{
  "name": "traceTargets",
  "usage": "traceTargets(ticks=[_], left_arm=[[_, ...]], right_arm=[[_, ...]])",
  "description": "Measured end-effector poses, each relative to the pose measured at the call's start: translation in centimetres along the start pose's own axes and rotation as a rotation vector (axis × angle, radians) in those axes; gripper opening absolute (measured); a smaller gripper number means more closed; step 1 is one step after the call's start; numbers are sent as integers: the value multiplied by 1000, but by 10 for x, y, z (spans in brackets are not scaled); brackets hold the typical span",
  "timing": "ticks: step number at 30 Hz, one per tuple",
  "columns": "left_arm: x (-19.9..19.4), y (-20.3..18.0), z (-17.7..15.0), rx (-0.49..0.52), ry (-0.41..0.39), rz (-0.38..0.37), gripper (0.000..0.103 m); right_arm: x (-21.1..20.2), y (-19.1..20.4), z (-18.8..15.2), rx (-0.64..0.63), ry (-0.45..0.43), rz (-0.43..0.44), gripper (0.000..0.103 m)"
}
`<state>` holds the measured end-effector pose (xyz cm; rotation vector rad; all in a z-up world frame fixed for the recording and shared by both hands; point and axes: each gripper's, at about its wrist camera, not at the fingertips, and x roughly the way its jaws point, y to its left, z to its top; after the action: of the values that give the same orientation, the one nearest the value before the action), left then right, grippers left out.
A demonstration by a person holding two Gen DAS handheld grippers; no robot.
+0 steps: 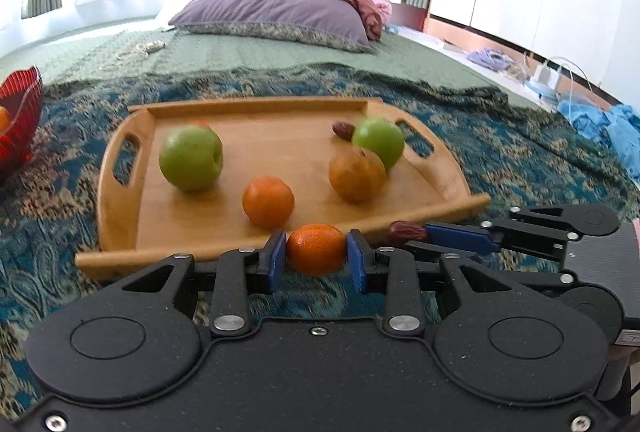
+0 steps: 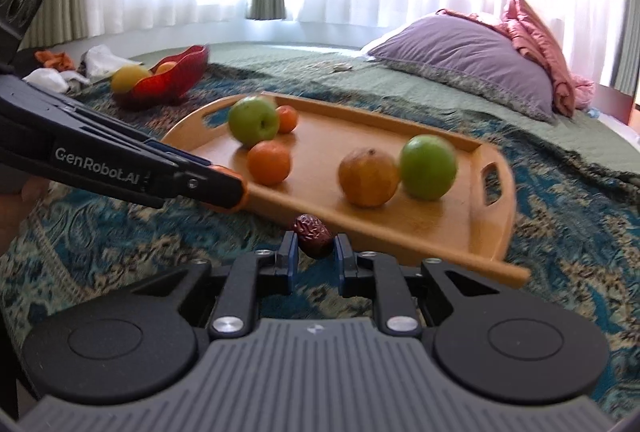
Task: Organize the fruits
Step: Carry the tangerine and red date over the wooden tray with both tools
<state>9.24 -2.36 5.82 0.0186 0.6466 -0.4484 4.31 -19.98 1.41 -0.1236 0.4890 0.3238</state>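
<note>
Just in front of the wooden tray's [image 1: 120,264] near rim, both grippers hold fruit clear of it. The left gripper [image 1: 316,250] has its blue pads closed on a tangerine [image 1: 316,248]; the right gripper [image 2: 316,246] is pinched narrowly on a wrinkled red date [image 2: 313,230].

Judging by the layout, the sorting is partway. A red glass bowl [image 2: 188,72] well beyond the tray's far-left corner already holds at least one orange fruit, with a yellow one lying at its rim, though inside or just beside cannot be told. On the tray are two green apples [image 1: 191,158] [image 1: 378,140], a second tangerine [image 1: 267,200], a browned pomegranate-like fruit [image 1: 356,174], another date [image 1: 343,130] behind the right-hand apple, and a third small orange fruit [image 2: 287,118] behind the left-hand apple.

Open patterned blanket [image 1: 52,192] lies between the tray and the bowl, so the path toward the bowl looks free. The tray's raised rim and handles fence in the loose fruit; the two grippers sit near each other at that rim, so crossing paths seems the main risk.
</note>
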Motion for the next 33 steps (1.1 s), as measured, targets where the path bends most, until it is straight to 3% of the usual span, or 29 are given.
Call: traceTargets(ticks=[11,17,25,33], left_arm=[[19,13,38,-28,-53,44,31],[45,27,64,-71,-40,61,31],[94,42,104,-105,32,93,31],[135,47,121,-110,110,113,31]], right_arm=[[8,-14,45,14,-72,-69,23],[30,-25,70,54,-68,-78,23],[71,-37,90,96,6,-85,23],[107,-45,101,111,88,-91,23]])
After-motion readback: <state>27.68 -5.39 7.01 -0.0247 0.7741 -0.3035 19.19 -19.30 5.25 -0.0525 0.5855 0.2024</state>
